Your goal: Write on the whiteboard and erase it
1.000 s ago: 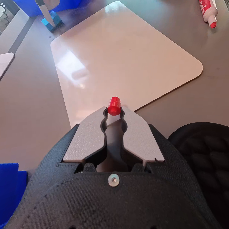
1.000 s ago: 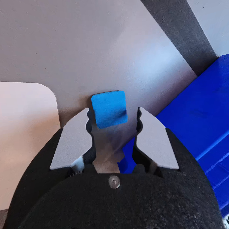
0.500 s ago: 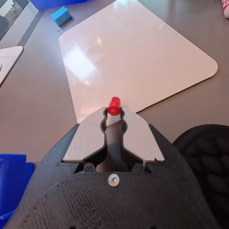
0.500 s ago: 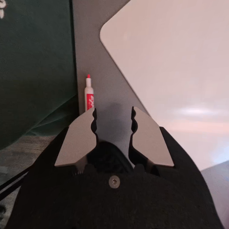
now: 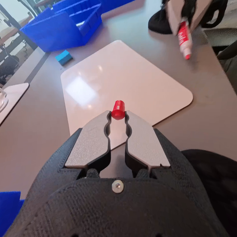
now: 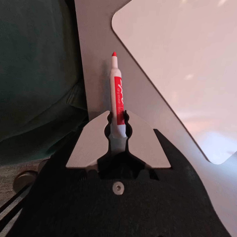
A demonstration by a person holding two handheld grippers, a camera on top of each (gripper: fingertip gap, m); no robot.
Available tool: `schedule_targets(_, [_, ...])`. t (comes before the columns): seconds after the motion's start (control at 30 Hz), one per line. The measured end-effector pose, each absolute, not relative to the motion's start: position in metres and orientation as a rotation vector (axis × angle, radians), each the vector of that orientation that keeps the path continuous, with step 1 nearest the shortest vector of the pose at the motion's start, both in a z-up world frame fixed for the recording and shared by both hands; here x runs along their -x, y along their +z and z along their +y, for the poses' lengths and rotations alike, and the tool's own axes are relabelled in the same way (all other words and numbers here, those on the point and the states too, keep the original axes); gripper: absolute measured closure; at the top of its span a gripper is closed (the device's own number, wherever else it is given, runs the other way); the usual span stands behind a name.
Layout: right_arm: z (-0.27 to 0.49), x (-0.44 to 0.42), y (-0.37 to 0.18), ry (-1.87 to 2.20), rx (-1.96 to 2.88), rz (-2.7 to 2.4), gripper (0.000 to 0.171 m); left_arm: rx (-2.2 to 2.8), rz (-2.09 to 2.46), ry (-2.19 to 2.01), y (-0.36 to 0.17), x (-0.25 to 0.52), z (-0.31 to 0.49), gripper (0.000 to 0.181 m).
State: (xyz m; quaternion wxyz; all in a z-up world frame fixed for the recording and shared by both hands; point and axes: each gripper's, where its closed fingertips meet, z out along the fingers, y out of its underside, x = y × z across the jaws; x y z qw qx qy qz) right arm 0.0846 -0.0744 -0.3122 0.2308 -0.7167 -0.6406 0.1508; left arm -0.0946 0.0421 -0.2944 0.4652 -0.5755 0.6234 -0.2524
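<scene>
My left gripper [image 5: 118, 112] is shut on a red marker cap [image 5: 118, 110] above the near edge of the blank whiteboard [image 5: 121, 82]. My right gripper [image 6: 117, 112] is shut on a white marker with a red label [image 6: 117, 97], uncapped, its red tip pointing away over the grey table beside the whiteboard's corner [image 6: 179, 64]. The same marker [image 5: 184, 38] and right gripper [image 5: 184, 16] show blurred at the far right in the left wrist view. A blue eraser block [image 5: 63, 57] lies on the table beyond the board's far left corner.
Blue plastic bins [image 5: 61, 25] stand at the back left. A second white board [image 5: 12, 94] lies at the left edge. A dark green cloth [image 6: 35, 77] lies past the table's edge in the right wrist view. A black padded thing [image 5: 211, 173] sits near right. The blue eraser block [image 5: 63, 57] is about 35 centimeters from both grippers' fingertips.
My right gripper left the blue eraser, swung to the marker at the table's edge and shut on it, lifting it. My left gripper kept the cap and rose back a little.
</scene>
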Motion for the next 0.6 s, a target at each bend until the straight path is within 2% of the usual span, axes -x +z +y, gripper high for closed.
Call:
schedule_targets(0.23, [0.034,-0.071,-0.257,0.288,1.834,-1.557,0.152,1.342,1.427,-0.793,-0.241,0.065,0.051,0.162])
schedule_targets(0.37, [0.099,-0.061,-0.236,0.245,1.777,-1.401,0.152,1.411,1.395,-0.819,-0.246,0.057,0.074,0.162])
schedule_targets(0.6, [0.124,-0.019,-0.266,0.489,1.671,-1.36,0.152,1.496,1.174,-0.919,-0.261,0.079,0.101,0.162])
